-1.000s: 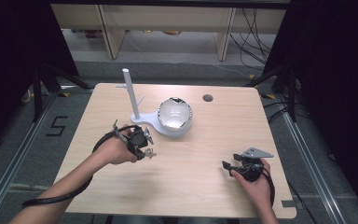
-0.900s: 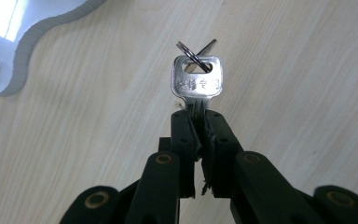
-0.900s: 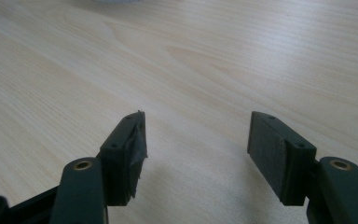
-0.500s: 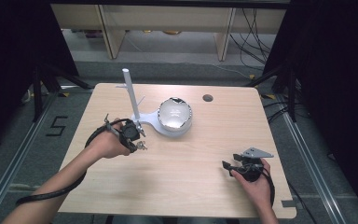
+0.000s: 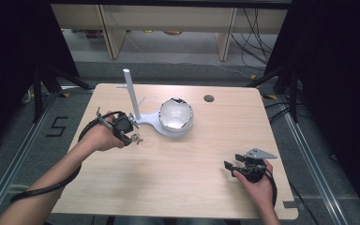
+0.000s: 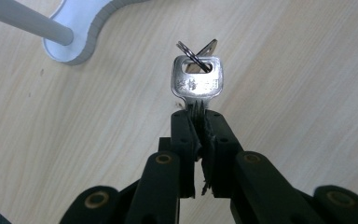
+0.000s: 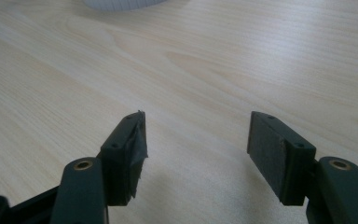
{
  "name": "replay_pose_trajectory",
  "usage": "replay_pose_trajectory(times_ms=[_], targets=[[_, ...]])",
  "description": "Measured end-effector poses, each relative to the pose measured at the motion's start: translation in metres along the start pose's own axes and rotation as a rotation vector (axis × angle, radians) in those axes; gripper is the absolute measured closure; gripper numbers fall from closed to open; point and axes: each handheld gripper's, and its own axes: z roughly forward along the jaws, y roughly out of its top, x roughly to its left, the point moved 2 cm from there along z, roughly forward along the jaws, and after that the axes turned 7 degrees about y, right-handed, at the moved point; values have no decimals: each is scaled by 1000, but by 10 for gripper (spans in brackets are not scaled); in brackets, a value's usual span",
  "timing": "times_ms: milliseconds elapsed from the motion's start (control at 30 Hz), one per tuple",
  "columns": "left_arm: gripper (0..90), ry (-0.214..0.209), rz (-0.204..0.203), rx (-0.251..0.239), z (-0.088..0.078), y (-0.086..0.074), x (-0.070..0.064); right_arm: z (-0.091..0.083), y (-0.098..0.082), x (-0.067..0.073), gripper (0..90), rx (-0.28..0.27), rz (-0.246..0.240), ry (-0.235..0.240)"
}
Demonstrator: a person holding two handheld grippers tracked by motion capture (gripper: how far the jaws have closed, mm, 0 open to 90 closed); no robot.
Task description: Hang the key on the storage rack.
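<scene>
My left gripper (image 6: 199,122) pinches the key (image 6: 196,81) by its blade, white stand post (image 5: 131,96) just beyond; right gripper (image 7: 196,140) idles open.

Key (image 6: 196,83) blade hidden between the jaws; second key (image 6: 206,50) mostly behind it; pole (image 6: 25,19) cut at top left; white base (image 7: 121,3) cut at top edge; bowl (image 5: 176,115) contents unreadable.

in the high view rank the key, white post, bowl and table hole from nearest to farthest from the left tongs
1. Key: clamped in the left tongs.
2. White post: just behind the tongs, on the stand.
3. Bowl: to their right, on the stand's other end.
4. Table hole: past the bowl, near the far edge.
</scene>
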Motion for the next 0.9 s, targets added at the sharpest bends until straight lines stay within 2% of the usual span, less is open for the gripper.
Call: replay_pose_trajectory(times_ms=[33,67,100,133,167,267,300,400,467,500,567,633,667,700,733,767,800,900], targets=[[831,2,-3,5,-1,0,1,0,1,-3,385,-5,-37,5],[831,5,1,3,-1,0,3,0,1,-3,385,-1,-34,16],[831,5,-12,4,-2,-1,4,-1,1,-4,386,7,-35,18],[831,7,-11,3,-3,-1,5,-1,1,-4,386,-2,-39,4],[831,9,-17,-4,-3,-1,5,0,0,-1,386,-17,-14,-2],[831,14,-18,-7,-5,-3,9,0,0,-1,386,-22,-16,-4],[831,23,9,-10,-5,-3,12,0,0,-1,387,-22,-14,-4],[831,24,-2,-8,-7,-5,13,0,0,-1,388,-14,-21,-3],[831,27,6,-6,-8,-7,14,0,0,0,390,-1,-11,4],[831,25,-11,-10,-8,-8,13,0,0,0,390,-1,-9,3],[831,28,-3,-1,-11,-10,16,0,0,0,391,-4,-12,-4],[831,34,-17,-8,-13,-12,18,0,0,-1,391,-6,-11,-6],[831,37,-9,-6,-15,-12,20,0,1,-3,392,-6,-32,-4],[831,34,-30,-10,-15,-13,20,0,1,-3,392,-1,-33,0],[831,38,-28,-8,-16,-13,22,0,1,-3,392,12,-32,9],[831,40,-33,-9,-16,-14,23,0,0,-2,392,8,-12,4],[831,42,-22,-6,-16,-14,25,0,1,-3,392,13,-29,9],[831,48,-31,-2,-17,-14,30,-1,1,-3,392,11,-27,12]])
